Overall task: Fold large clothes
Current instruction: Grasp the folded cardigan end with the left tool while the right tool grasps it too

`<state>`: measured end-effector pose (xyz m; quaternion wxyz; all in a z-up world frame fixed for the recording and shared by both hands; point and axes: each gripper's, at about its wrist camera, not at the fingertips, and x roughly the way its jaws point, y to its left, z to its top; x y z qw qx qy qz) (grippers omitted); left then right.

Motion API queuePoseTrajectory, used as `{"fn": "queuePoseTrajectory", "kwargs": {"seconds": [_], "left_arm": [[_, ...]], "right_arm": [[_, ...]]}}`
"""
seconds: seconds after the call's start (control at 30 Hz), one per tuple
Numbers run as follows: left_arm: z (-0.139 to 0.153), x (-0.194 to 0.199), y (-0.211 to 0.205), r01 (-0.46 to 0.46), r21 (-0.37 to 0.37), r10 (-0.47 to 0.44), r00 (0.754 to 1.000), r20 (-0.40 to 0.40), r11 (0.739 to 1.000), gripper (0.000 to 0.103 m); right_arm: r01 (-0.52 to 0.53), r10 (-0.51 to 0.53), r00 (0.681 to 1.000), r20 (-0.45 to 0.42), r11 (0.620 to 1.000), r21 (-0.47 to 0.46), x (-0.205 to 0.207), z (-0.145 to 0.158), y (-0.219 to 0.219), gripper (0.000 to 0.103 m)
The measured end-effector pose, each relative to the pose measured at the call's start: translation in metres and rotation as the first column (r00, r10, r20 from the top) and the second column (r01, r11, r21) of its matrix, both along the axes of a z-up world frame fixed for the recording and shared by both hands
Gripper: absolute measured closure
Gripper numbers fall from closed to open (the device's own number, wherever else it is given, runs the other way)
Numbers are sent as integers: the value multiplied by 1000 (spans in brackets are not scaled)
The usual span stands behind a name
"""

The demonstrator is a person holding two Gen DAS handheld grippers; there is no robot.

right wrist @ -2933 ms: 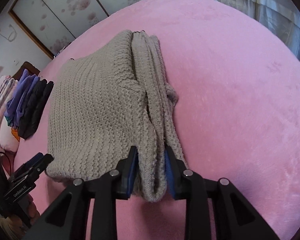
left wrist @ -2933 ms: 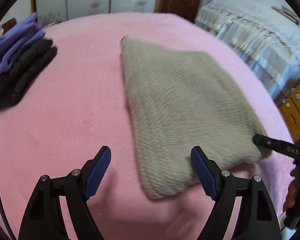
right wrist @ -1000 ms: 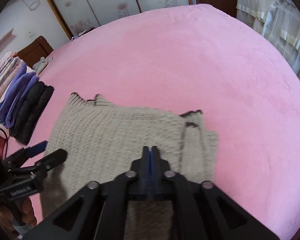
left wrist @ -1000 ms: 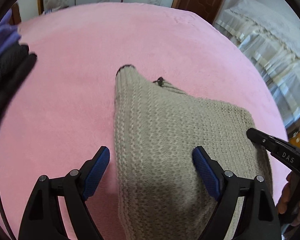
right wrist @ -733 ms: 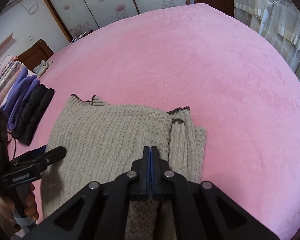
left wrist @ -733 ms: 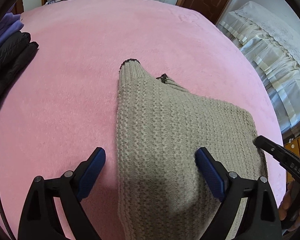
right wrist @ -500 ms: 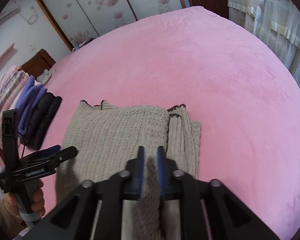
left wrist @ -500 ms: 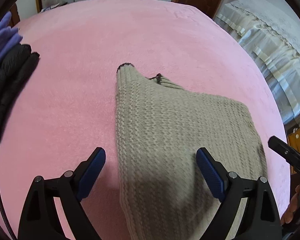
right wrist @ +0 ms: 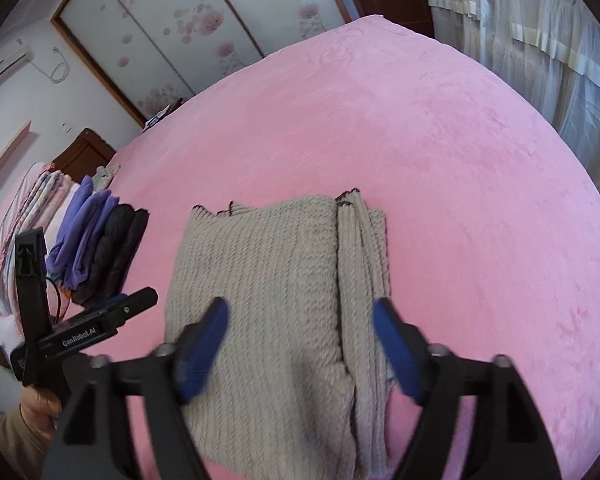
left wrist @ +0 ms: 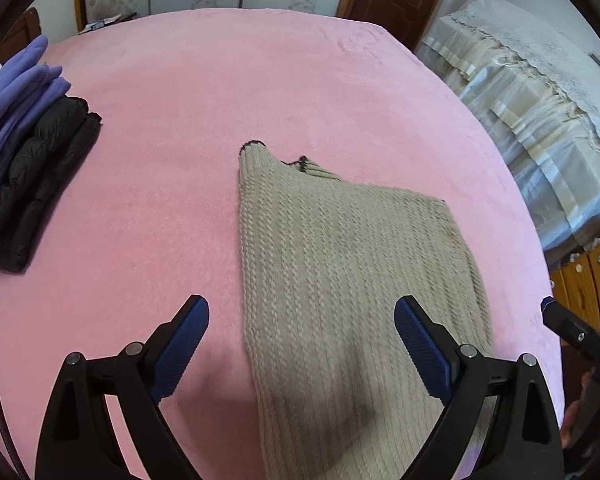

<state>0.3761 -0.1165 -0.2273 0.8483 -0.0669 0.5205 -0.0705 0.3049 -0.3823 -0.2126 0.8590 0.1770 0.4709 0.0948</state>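
Beige knit sweater lies folded beneath both wide-open, empty grippers, left and right; folding looks nearly complete.

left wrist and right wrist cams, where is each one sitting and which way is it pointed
Left wrist: on the left gripper, looking forward over the folded beige sweater towards the wardrobe doors; own open fingers show.
Right wrist: on the right gripper, over the sweater's near-right part; own open fingers show, plus the left gripper and hand.
Shared: sweater, pink bedspread, folded clothes stack.
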Motion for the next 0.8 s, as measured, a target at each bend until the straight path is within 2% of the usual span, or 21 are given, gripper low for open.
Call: {"fn": "queuePoseTrajectory", "kwargs": {"seconds": [0.03, 0.13, 0.2, 0.23, 0.33, 0.43, 0.6, 0.8], "left_arm": [[-1, -3, 3, 3, -22, -3, 1000, -8, 1000, 9], [-3, -14, 11, -9, -65, 6, 999, -39, 998, 8], [-9, -19, 18, -26, -71, 23, 998, -51, 997, 1], [-13, -22, 21, -33, -76, 29, 998, -55, 997, 1], [-31, -23, 27, -42, -76, 36, 995, -90, 996, 1], [-51, -19, 31, -38, -109, 22, 989, -147, 993, 1], [-77, -7, 32, -43, -208, 3, 981, -192, 977, 1], [-102, 12, 25, -21, -269, -41, 974, -222, 963, 1]], "right_arm": [[-6, 6, 1000, 3, 1000, 1, -3, 0, 1, 9], [-10, 10, 1000, -15, 1000, 13, -9, -8, 0, 8], [-16, 17, 999, -43, 1000, 22, -12, -18, -1, 8], [-18, 19, 998, -53, 1000, 19, -12, -21, -2, 8], [-23, 23, 997, -80, 1000, 1, -13, -37, -4, 8], [-21, 23, 993, -118, 1000, 17, -9, -53, -10, 8], [-29, 48, 981, -185, 994, 104, 6, -81, -22, 8], [-54, 100, 972, -213, 976, 213, 31, -105, -32, 8]]}}
